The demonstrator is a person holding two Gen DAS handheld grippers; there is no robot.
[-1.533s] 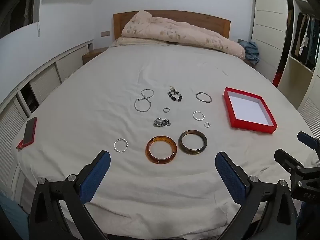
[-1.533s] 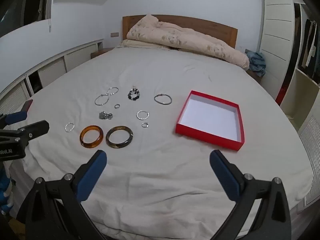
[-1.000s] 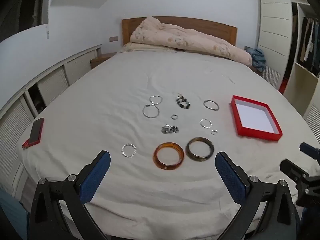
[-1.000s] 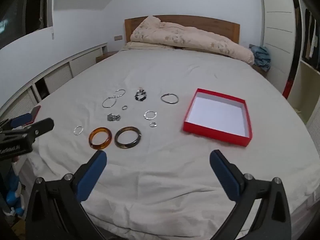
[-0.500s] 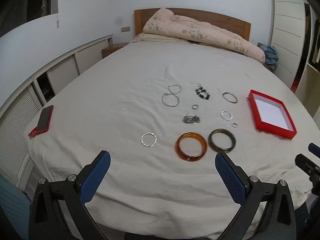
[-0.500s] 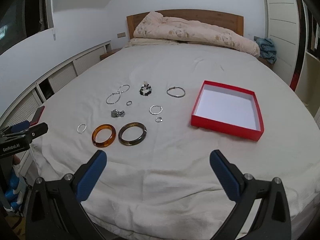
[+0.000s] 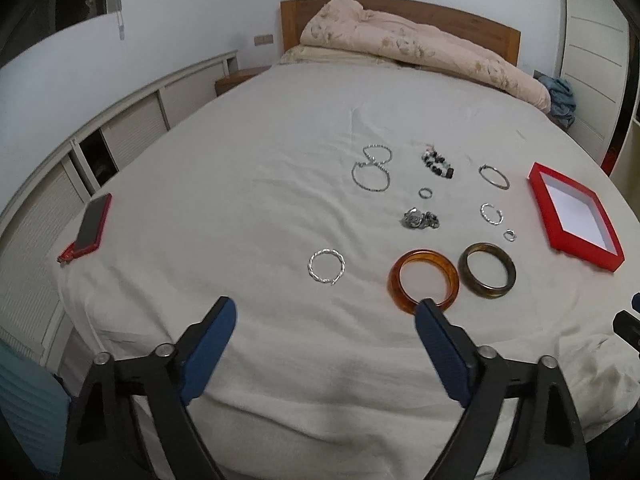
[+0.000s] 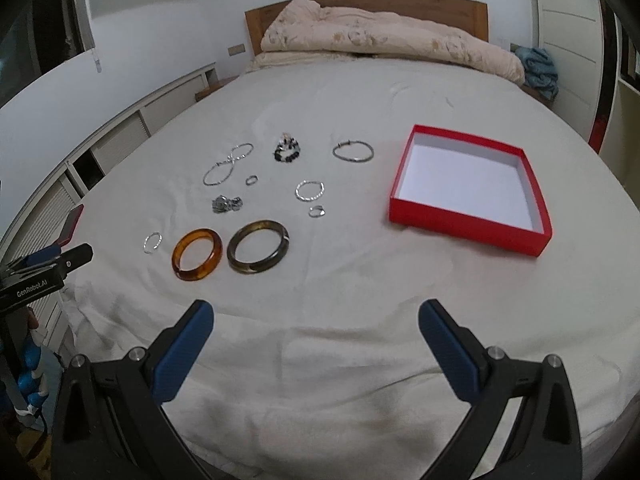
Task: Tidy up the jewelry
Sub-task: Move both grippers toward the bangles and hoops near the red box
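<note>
- Left wrist view looks down across a wide bed [image 7: 280,128] under a pale sheet, with jewelry laid out toward its near end.
- An open red box [image 7: 576,216] with a white, empty floor sits on the sheet to the right of the pieces.
- Left tool [image 7: 325,330] hovers above the near edge, its blue pads narrowing with nothing between them; its right pad overlaps the near rim of the amber bangle [image 7: 423,280] in this view, though contact cannot be told.
- Right tool [image 8: 316,332] hangs spread wide and empty, short of everything.
- Beside the amber bangle lies a dark brown bangle [image 7: 487,270]; a twisted silver ring-shaped bracelet [image 7: 326,267] lies apart to the left; smaller silver hoops, a beaded bracelet [image 7: 437,164] and tiny rings lie farther back.
- Judged step: the approach to a first pick, with nothing boxed yet.
- Next move probably calls for lowering onto one bangle's rim, pinching without snagging the sheet.
</note>
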